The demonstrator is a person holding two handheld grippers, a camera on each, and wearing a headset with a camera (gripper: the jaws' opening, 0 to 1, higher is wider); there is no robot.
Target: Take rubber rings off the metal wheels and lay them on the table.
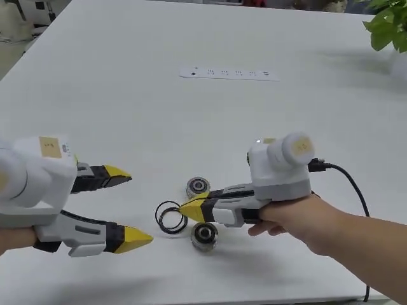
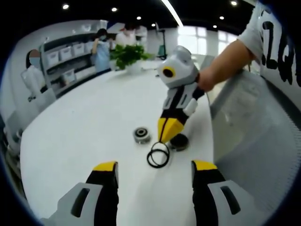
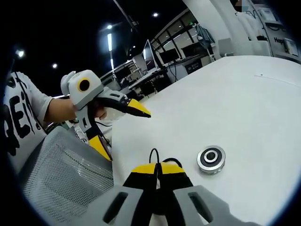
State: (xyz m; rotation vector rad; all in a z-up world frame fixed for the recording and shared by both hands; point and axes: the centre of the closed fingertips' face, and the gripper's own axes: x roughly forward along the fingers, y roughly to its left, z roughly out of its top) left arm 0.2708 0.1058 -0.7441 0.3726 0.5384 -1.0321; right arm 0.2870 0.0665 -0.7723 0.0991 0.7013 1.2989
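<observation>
My right gripper (image 1: pixel 186 208) fingers are pinched shut on the black rubber rings (image 1: pixel 170 217), which lie on the tabletop (image 1: pixel 191 114) between the two metal wheels (image 1: pixel 198 187). My left gripper (image 1: pixel 135 204) fingers are wide and empty. It looks nearly done, just a release left, though I can't tell if either wheel has a ring on it.

A white table (image 1: pixel 191 114) seen from above; at lower left, the left gripper (image 1: pixel 130 204) lies with its two yellow-tipped jaws spread wide apart; from the right, a hand (image 1: pixel 299 219) holds the right gripper (image 1: pixel 186 208), jaws closed together, tips meeting the edge of the black rubber rings (image 1: pixel 170 217) lying flat; one metal wheel (image 1: pixel 198 187) sits just above that gripper, a second wheel (image 1: pixel 204 234) just below it; a black cable (image 1: pixel 351 185) trails off right; a white power strip (image 1: pixel 229 74) lies farther back; green leaves (image 1: pixel 388 25) show top right.
</observation>
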